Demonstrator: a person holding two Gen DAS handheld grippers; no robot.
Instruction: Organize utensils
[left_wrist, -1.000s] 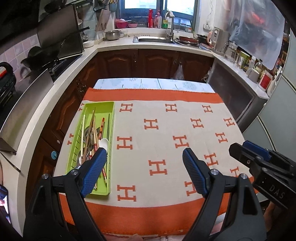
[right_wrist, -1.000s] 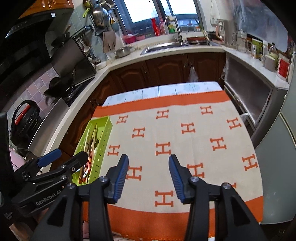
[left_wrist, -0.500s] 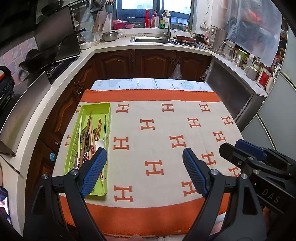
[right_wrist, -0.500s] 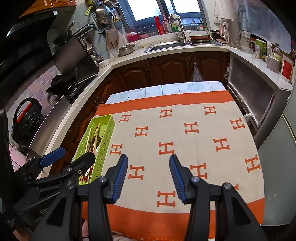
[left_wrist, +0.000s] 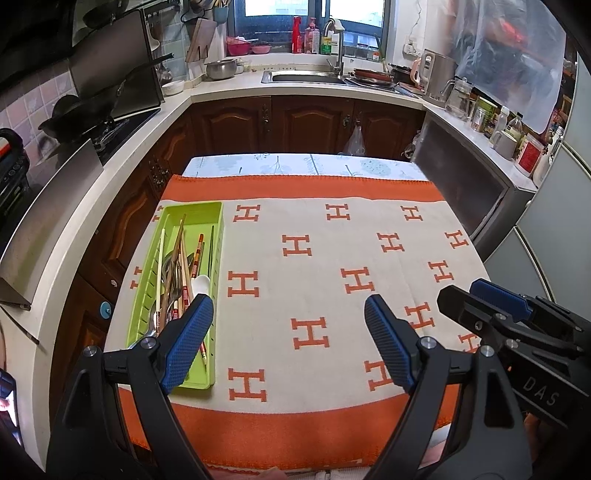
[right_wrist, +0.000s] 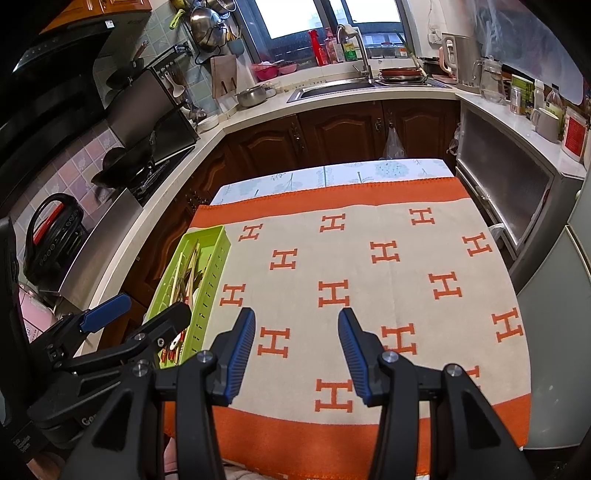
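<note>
Change: both tools have pulled back slightly; tray unmoved.
Left tool (left_wrist: 288, 325): released, empty.
Right tool (right_wrist: 296, 332): released, empty.
Utensils (left_wrist: 181, 273): piled in green tray (left_wrist: 214, 221), surface's left edge; individual pieces hard to distinguish.

Two black handheld grippers, the left gripper (left_wrist: 288, 339) and right gripper (right_wrist: 296, 345), carry ribbed blue finger pads, silver screws and white lettering, "DAS" on the right one.
</note>
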